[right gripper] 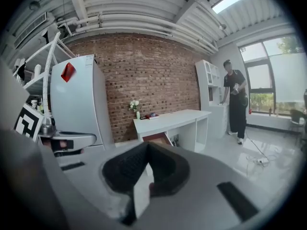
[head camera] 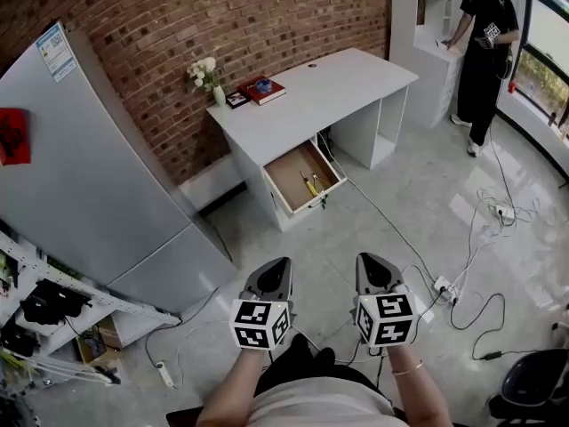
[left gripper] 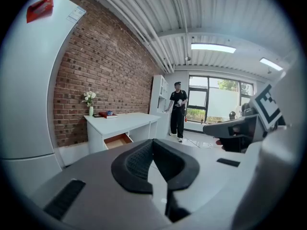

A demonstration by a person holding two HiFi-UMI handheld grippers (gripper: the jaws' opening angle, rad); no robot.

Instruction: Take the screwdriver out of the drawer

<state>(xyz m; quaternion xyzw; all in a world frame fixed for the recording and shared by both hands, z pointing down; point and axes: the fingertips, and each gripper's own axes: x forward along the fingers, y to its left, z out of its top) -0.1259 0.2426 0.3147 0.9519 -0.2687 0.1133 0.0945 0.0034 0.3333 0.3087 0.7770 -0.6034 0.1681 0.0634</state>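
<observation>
Across the room in the head view, a white desk (head camera: 329, 92) has one drawer (head camera: 283, 173) pulled open. Inside lies a yellow-handled screwdriver (head camera: 310, 185) beside another small tool. My left gripper (head camera: 277, 265) and right gripper (head camera: 369, 261) are held side by side over the floor, well short of the desk, both pointing at it. In each one the jaws meet at the tips with nothing between them. The left gripper (left gripper: 153, 142) sees the open drawer (left gripper: 117, 140) far ahead to its left. The right gripper (right gripper: 147, 143) looks at the drawer (right gripper: 157, 138) just beyond its tips.
A grey fridge (head camera: 80, 176) stands at the left with a cluttered white rack (head camera: 53, 314) below it. Cables and a power strip (head camera: 442, 287) lie on the floor at the right. A person (head camera: 484, 52) stands by white shelves at the back. A flower vase (head camera: 206, 76) and red book (head camera: 262, 90) are on the desk.
</observation>
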